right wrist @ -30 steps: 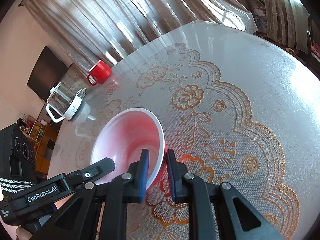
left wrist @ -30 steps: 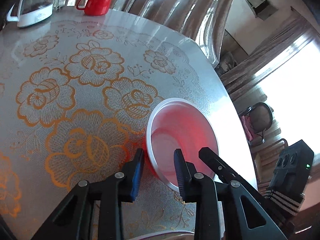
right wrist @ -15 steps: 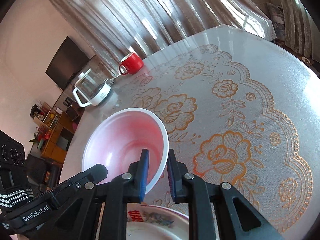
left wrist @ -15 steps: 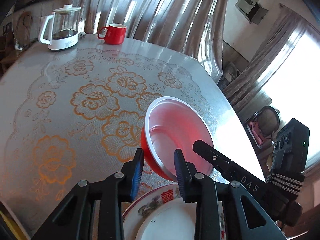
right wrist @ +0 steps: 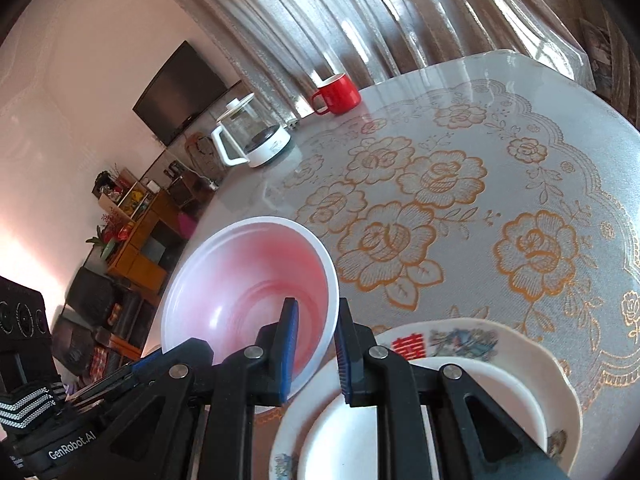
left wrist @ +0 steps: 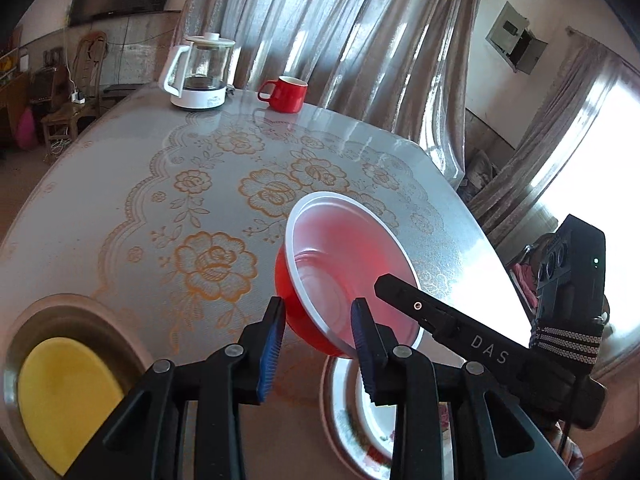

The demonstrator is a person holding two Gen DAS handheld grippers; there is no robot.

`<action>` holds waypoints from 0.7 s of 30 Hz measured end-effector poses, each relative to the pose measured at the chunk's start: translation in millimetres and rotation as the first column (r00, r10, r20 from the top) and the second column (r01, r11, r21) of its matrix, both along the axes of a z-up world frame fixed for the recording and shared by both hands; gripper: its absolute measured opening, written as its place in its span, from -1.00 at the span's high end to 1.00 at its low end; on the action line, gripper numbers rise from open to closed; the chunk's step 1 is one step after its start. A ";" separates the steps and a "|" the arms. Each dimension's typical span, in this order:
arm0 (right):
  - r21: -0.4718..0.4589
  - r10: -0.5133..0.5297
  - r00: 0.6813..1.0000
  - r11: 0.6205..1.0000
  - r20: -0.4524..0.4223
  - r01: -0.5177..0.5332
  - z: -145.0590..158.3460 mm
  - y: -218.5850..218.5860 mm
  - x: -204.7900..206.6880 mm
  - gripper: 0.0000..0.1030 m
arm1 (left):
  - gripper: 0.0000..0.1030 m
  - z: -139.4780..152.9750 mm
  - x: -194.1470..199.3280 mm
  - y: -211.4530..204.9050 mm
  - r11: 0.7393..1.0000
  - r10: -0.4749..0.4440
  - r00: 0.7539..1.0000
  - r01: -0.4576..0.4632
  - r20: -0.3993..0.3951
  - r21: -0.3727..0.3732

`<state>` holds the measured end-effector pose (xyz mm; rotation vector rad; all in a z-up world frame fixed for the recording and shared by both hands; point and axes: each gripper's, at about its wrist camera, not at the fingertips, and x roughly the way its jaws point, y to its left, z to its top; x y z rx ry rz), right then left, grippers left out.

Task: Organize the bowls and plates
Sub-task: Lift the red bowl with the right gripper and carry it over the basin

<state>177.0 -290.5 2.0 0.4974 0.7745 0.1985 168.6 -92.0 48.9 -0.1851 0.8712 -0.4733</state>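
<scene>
A bowl (left wrist: 344,264), red outside and white inside, hangs tilted above the flowered table (left wrist: 168,208). My right gripper (right wrist: 316,308) is shut on the bowl's (right wrist: 248,280) near rim, one pad inside and one outside. The jaws of my left gripper (left wrist: 318,320) are opening astride the opposite rim, and there is a gap between its pads and the wall. Just below the bowl sits a plate with a patterned rim (right wrist: 460,338) with a smaller white plate (right wrist: 500,400) on it. One finger (left wrist: 416,306) of the right gripper reaches into the bowl.
A glass kettle (left wrist: 200,76) and a red mug (left wrist: 286,94) stand at the table's far edge by the curtain. At the near left a metal dish (left wrist: 80,320) holds a yellow plate (left wrist: 60,392). The table's right edge drops off beside the bowl.
Both grippers have lifted the bowl off the table and drawn it back toward the near side. The stacked plates and the metal dish have come into view below.
</scene>
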 end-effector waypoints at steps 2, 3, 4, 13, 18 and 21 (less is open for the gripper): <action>0.004 0.029 1.000 1.000 -0.001 -0.029 0.3 15.0 -2.2 0.68 | 0.34 2.1 -7.7 16.6 1.000 0.017 1.000 -0.017 0.013 -0.004; 0.003 0.042 0.999 0.999 0.002 -0.042 1.3 22.4 -3.5 0.68 | 0.34 2.7 -11.8 24.8 1.000 0.026 1.000 -0.026 0.017 -0.007; 0.000 0.055 0.998 0.999 0.006 -0.055 2.6 29.6 -4.8 0.68 | 0.34 3.5 -15.7 32.9 0.999 0.035 0.999 -0.035 0.021 -0.010; -0.028 0.184 0.983 0.983 0.022 -0.183 11.5 102.9 -17.2 0.68 | 0.32 3.1 -48.3 108.1 0.992 0.118 0.992 -0.116 0.042 -0.039; -0.036 0.259 0.966 0.965 0.005 -0.259 5.5 143.7 -19.8 0.68 | 0.32 -6.1 -62.3 146.3 0.981 0.183 0.983 -0.181 0.022 -0.064; -0.042 0.292 0.956 0.955 -0.013 -0.292 -0.6 164.3 -21.0 0.68 | 0.32 -11.6 -68.0 160.8 0.975 0.210 0.978 -0.209 0.011 -0.071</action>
